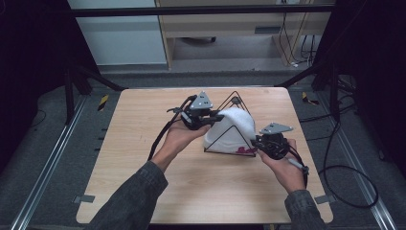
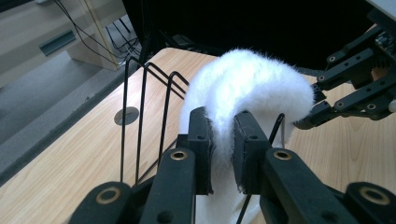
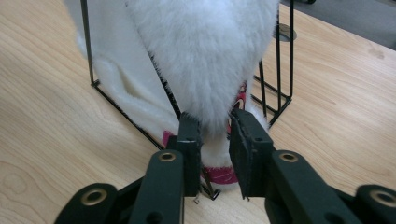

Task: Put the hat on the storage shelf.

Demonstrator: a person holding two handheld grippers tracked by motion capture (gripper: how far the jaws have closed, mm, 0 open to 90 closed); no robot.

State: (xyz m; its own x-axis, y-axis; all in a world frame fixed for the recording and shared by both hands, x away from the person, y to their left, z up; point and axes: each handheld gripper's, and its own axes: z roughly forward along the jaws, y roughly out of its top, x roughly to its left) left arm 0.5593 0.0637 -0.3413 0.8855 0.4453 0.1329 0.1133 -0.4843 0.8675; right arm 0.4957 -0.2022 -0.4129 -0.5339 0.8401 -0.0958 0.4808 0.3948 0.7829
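on the light wooden surface (image 1: pixel 143 158) stand one black wire rack of triangular frames (image 1: pixel 234 102) and one fluffy white towel with a red embroidered edge (image 1: pixel 232 127) draped over it; two hand-held grippers work on that towel, one from each side

at the left of the high view, the left hand-held gripper (image 1: pixel 216 117), black with a grey three-cornered plate on top, sits in the person's left hand (image 1: pixel 179 136) and reaches the upper left part of the towel. in the left gripper view its two jaws stand close together with a fold of the white pile between them (image 2: pixel 223 140), the pads pressing on the fluff, so the grip is narrow and has hold of the towel. beside it three upright loops of the wire rack (image 2: pixel 142 93) rise from the surface

the towel arches over the top of the rack and hangs down both sides, its red edge low near the surface at the right

at the right, the right hand-held gripper (image 1: pixel 256 143), held in the person's right hand (image 1: pixel 285 167), meets the towel's lower right corner. in the right gripper view its jaws stand a little apart around the hanging end of the towel (image 3: pixel 215 135), the left pad touching the pile; whether the right pad presses i cannot tell. the red edge (image 3: pixel 219 175) lies just under the jaws
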